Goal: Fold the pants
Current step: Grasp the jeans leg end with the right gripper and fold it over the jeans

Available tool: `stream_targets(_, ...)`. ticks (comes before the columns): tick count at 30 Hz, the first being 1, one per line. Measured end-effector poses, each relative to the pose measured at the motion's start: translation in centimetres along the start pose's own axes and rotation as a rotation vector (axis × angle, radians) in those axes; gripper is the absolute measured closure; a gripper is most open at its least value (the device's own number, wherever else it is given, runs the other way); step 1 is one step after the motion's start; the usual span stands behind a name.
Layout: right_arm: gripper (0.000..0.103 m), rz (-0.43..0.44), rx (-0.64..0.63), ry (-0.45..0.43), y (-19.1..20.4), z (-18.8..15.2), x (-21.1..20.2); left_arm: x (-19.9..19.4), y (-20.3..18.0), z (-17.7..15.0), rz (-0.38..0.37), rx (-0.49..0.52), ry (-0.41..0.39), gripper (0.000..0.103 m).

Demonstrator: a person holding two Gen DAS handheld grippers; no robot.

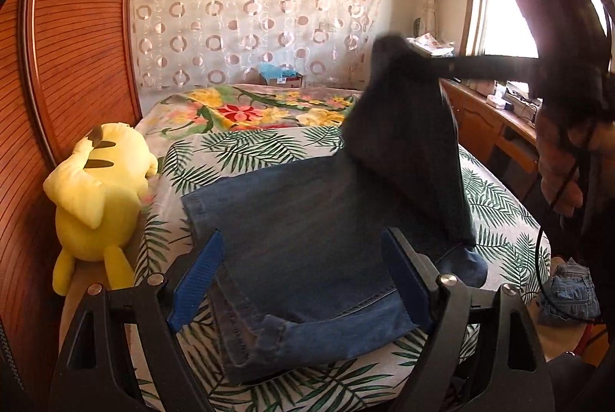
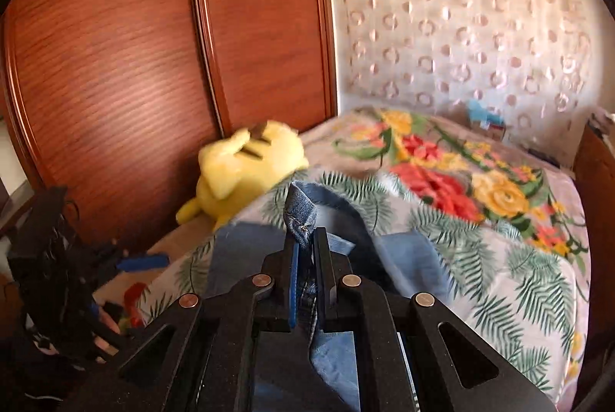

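Note:
Blue jeans (image 1: 307, 239) lie on a bed with a palm-leaf sheet (image 1: 238, 147). My left gripper (image 1: 303, 258) hovers over their near end, its blue pads (image 1: 198, 277) wide apart and touching nothing. One end of the jeans (image 1: 407, 143) is lifted high above the bed, and my right gripper (image 1: 421, 52) is shut on its corner. In the right wrist view the right gripper (image 2: 305, 245) pinches a bunched denim edge (image 2: 301, 216), the rest of the cloth hanging below. The left gripper (image 2: 142, 262) shows blurred at the left there.
A yellow plush toy (image 1: 100, 196) lies at the bed's left edge against a wooden wardrobe (image 1: 77, 47). A floral blanket (image 1: 250, 108) covers the far bed. Another denim garment (image 1: 569, 293) lies at the right, below a wooden cabinet (image 1: 480, 120). A person's hand (image 1: 557, 181) holds the right gripper.

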State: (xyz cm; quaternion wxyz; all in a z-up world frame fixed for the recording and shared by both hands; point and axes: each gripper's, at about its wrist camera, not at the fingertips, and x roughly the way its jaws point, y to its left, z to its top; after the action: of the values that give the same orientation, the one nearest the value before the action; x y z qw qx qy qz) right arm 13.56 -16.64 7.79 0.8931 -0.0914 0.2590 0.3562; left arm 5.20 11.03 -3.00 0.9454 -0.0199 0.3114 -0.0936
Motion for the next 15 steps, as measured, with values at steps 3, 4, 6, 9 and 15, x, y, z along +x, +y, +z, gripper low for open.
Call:
stream_targets(3, 0.086, -0.008, -0.015, 0.047, -0.9, -0.5, 0.7, 0.2, 0.3, -0.1, 0.003, -0.008, 0.004, 0.018)
stream_targets(4, 0.078, -0.009, -0.014, 0.051, -1.2, -0.6, 0.7, 0.2, 0.4, -0.1, 0.002, -0.01, 0.005, 0.018)
stream_targets(6, 0.071, -0.021, 0.0, 0.044, -1.9, -0.7, 0.6, 0.5, 0.1, 0.0, -0.003, -0.008, 0.009, 0.018)
stream_targets(9, 0.066, -0.014, 0.01, 0.041, -2.3, -1.1, 0.0, 1.0, -0.5, 0.2, -0.015, 0.002, 0.016, 0.018)
stream_targets(15, 0.066, -0.082, 0.027, 0.061, -1.4, -3.3, -0.4, 3.2, -1.5, 0.1, -0.03, 0.031, 0.058, 0.018)
